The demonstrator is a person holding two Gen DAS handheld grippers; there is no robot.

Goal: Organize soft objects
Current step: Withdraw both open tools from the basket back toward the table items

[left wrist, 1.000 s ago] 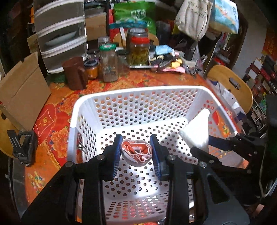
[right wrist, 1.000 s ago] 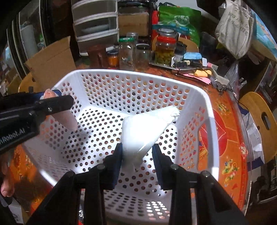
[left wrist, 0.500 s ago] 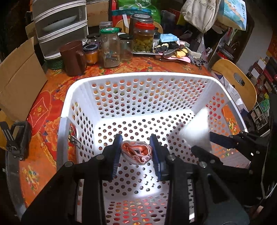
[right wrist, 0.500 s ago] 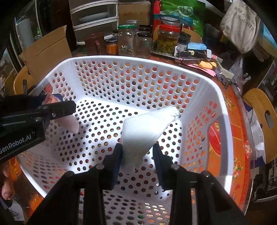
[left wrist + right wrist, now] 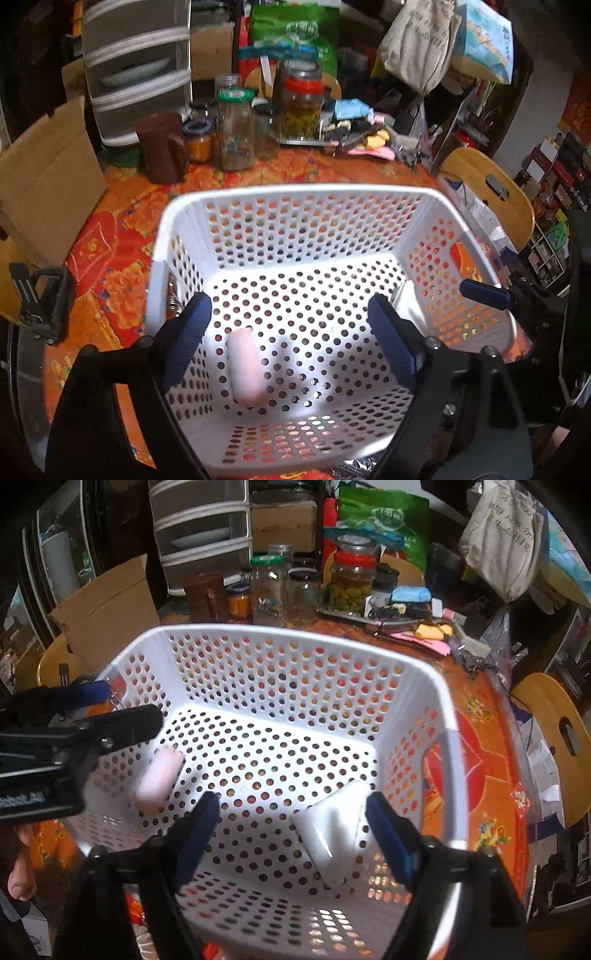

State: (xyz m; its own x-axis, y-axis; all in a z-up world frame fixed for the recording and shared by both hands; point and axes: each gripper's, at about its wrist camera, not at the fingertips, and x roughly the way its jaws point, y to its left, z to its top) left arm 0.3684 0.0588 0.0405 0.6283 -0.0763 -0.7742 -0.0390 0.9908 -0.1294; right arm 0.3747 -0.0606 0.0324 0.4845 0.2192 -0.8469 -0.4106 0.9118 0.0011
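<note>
A white perforated basket (image 5: 295, 192) stands on the orange-red tablecloth; it also shows in the right wrist view (image 5: 448, 709). A rolled pink cloth (image 5: 245, 367) lies on the basket floor at the left, also seen in the right wrist view (image 5: 159, 781). A folded white cloth (image 5: 330, 825) lies on the floor at the right; only a sliver (image 5: 404, 301) shows in the left wrist view. My left gripper (image 5: 290, 341) is open and empty above the pink roll. My right gripper (image 5: 291, 830) is open and empty above the white cloth.
Glass jars (image 5: 236, 129) and a brown mug (image 5: 162, 147) stand behind the basket. A cardboard box (image 5: 44, 177) is at the left, a grey drawer unit (image 5: 136, 70) at the back. A wooden chair (image 5: 487, 195) stands at the right.
Both grippers opened and let go. The pink roll and the white cloth dropped onto the basket floor. Both grippers rose slightly.
</note>
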